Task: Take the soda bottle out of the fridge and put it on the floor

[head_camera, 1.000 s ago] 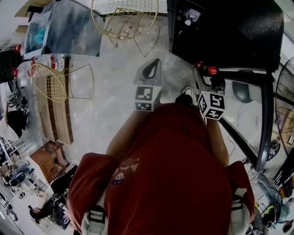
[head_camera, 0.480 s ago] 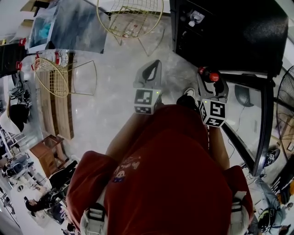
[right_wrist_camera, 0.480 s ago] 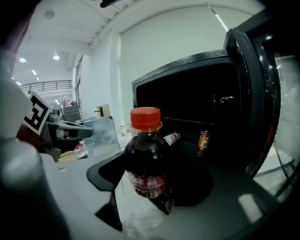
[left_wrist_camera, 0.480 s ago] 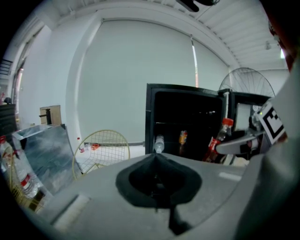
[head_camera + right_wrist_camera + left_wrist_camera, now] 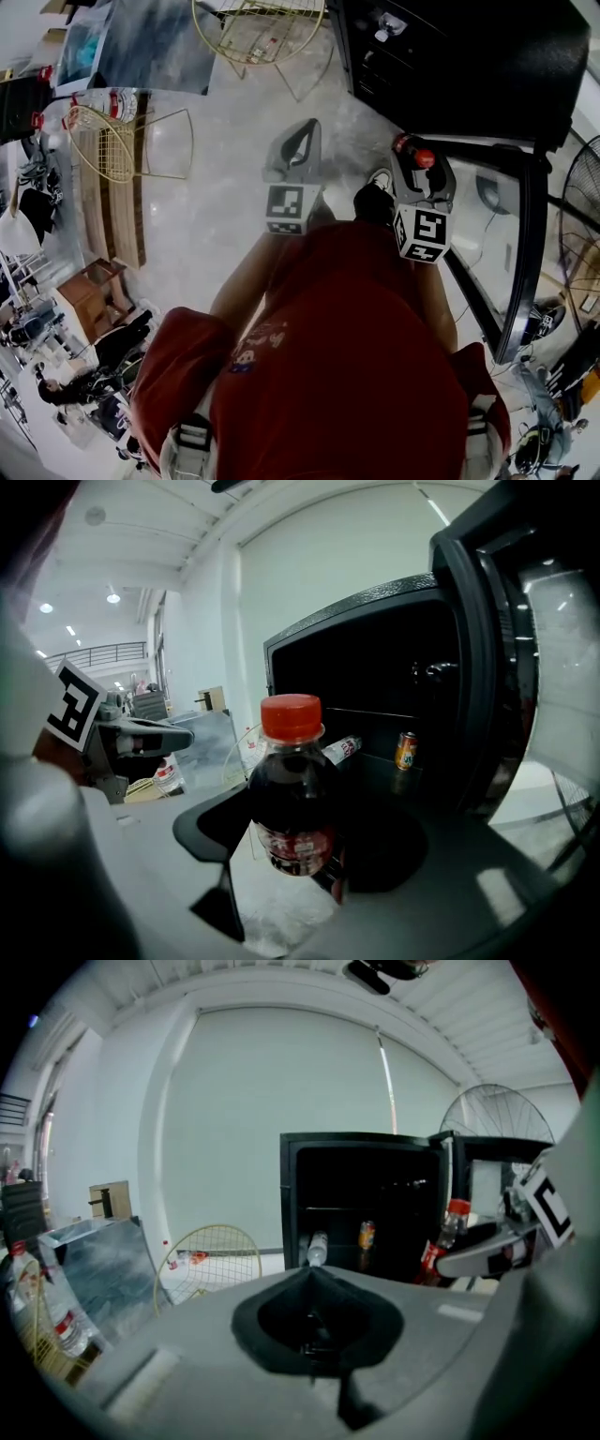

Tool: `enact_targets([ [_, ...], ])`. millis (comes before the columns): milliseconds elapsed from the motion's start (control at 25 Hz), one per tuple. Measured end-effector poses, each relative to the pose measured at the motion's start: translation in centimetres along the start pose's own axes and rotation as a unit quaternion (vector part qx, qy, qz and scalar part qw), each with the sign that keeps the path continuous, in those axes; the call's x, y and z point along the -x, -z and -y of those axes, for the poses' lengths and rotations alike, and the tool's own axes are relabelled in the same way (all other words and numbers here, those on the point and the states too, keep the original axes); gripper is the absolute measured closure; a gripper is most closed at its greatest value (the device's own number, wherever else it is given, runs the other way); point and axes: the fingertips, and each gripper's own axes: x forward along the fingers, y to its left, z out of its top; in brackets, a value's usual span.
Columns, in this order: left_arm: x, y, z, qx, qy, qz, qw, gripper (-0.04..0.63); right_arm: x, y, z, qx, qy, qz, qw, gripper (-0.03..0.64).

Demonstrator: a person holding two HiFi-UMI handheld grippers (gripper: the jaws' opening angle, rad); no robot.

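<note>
The soda bottle (image 5: 292, 794) holds dark cola, with a red cap and a red label. My right gripper (image 5: 298, 841) is shut on its body and holds it upright in the air. In the head view the bottle's cap (image 5: 424, 157) shows above the right gripper (image 5: 418, 167), just in front of the black fridge (image 5: 469, 56), whose door (image 5: 525, 244) stands open to the right. My left gripper (image 5: 305, 141) hangs beside it over the pale floor (image 5: 225, 216), jaws shut on nothing. From the left gripper (image 5: 311, 1274) view the held bottle (image 5: 441, 1241) is at the right.
Inside the fridge lie a clear bottle (image 5: 339, 750) and an upright orange can (image 5: 406, 750). Two gold wire chairs (image 5: 258, 37) (image 5: 117, 155) stand on the floor to the left. A fan (image 5: 581, 197) is at the right; a wooden bench (image 5: 117, 225) at the left.
My right gripper with the bottle has drifted slightly back from the fridge toward the person. The left gripper has kept its place beside it, still shut.
</note>
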Motion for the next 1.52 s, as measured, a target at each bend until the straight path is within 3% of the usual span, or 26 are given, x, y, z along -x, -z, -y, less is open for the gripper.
enact_targets([
  [400, 4.3, 2.3, 0.3, 0.018, -0.012, 0.002, 0.9997, 0.595, 2.3, 2.8, -2.7, 0.013, -0.023, -0.028, 0.999, 0.318],
  [1120, 19.7, 9.8, -14.8, 0.057, -0.066, 0.003, 0.9962, 0.595, 0.0, 4.7, -23.7, 0.041, -0.034, -0.029, 0.998, 0.318],
  [1520, 21.3, 11.0, -16.0, 0.059, -0.105, -0.001, 0.9927, 0.595, -1.0, 3.9, -23.8, 0.069, -0.07, -0.032, 0.995, 0.318],
])
